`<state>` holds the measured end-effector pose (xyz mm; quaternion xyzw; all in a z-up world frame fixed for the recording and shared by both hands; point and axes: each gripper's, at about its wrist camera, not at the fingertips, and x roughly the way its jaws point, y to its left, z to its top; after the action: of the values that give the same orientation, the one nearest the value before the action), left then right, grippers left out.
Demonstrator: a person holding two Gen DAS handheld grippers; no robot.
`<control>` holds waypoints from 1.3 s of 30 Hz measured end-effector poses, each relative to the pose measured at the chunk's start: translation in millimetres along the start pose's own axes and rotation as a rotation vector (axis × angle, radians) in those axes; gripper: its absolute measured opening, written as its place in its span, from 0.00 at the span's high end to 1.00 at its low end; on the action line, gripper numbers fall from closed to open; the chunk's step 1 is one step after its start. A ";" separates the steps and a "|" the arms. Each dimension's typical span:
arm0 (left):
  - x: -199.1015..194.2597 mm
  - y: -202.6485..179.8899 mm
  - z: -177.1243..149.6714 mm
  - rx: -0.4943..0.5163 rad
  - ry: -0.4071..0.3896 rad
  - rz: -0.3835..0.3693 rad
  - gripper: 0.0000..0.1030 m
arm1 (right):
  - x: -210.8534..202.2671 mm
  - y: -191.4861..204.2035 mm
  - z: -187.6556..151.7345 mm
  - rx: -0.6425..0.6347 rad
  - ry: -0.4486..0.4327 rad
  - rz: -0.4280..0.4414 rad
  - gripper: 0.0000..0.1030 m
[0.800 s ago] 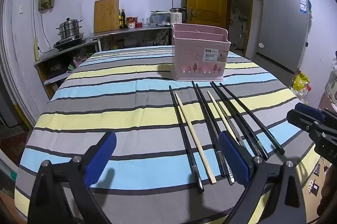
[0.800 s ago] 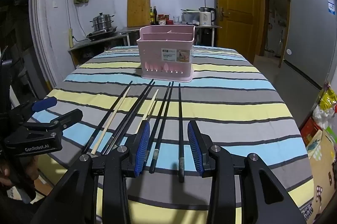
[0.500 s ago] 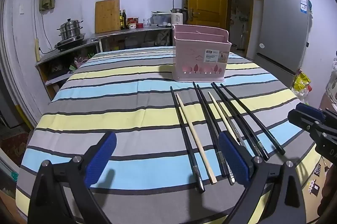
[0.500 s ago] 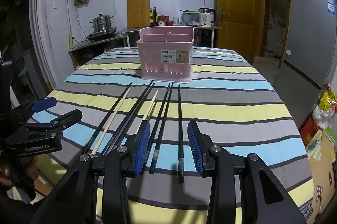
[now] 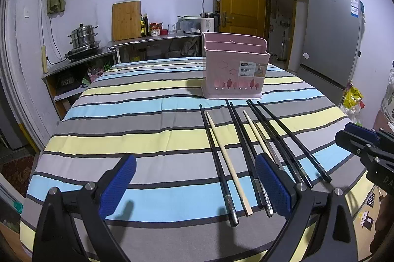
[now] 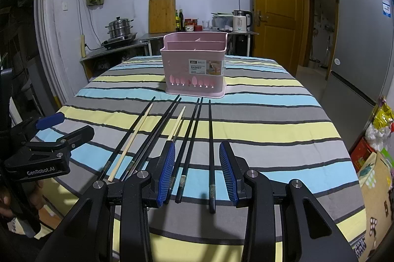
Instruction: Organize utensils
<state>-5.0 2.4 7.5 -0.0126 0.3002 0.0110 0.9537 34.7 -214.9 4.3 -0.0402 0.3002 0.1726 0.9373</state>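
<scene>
A pink utensil basket (image 5: 234,70) (image 6: 194,65) stands upright on the striped table, its compartments looking empty. In front of it several chopsticks lie side by side, pointing at the basket: black chopsticks (image 5: 290,136) (image 6: 209,139) and two pale wooden chopsticks (image 5: 227,161) (image 6: 133,136). My left gripper (image 5: 195,184) hovers wide open over the near edge, left of most chopsticks, holding nothing. My right gripper (image 6: 197,171) is open above the near ends of the black chopsticks, its pads touching none. Each gripper shows at the other view's edge.
The striped tablecloth (image 5: 123,119) covers a round table. Behind it a counter holds a steamer pot (image 5: 83,34), a cutting board (image 5: 126,20), bottles and a kettle (image 6: 240,20). A grey fridge (image 5: 330,40) and snack bags stand at the right.
</scene>
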 end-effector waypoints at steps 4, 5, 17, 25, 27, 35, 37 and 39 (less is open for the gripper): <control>-1.8 0.3 1.1 0.000 -0.004 -0.002 0.04 | -0.4 0.0 0.3 0.000 -0.001 0.000 0.63; -2.3 0.4 1.2 0.000 -0.005 -0.001 0.04 | -0.3 0.3 0.7 0.000 -0.001 0.000 0.63; 0.2 -1.5 1.7 -0.001 -0.007 -0.003 0.04 | 0.0 0.6 1.3 0.002 -0.003 0.001 0.63; -0.1 -1.3 0.7 -0.002 -0.009 -0.004 0.04 | 0.3 0.6 1.6 0.001 -0.004 0.001 0.63; 0.0 -1.5 0.9 -0.001 -0.010 -0.003 0.04 | 0.3 0.8 1.8 0.001 -0.003 0.001 0.63; 0.8 -1.8 0.8 0.000 -0.010 -0.003 0.04 | 1.1 1.5 0.9 0.000 -0.002 0.001 0.63; 0.4 -1.0 -0.6 -0.002 -0.010 -0.004 0.04 | 1.4 1.4 0.6 -0.001 -0.002 0.001 0.63; 0.3 -1.2 -0.6 -0.002 -0.010 -0.004 0.04 | 1.6 1.4 0.5 0.000 -0.001 0.001 0.63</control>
<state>-5.0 1.2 6.9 -0.0142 0.2955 0.0093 0.9552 35.6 -213.1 3.9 -0.0401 0.2996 0.1733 0.9373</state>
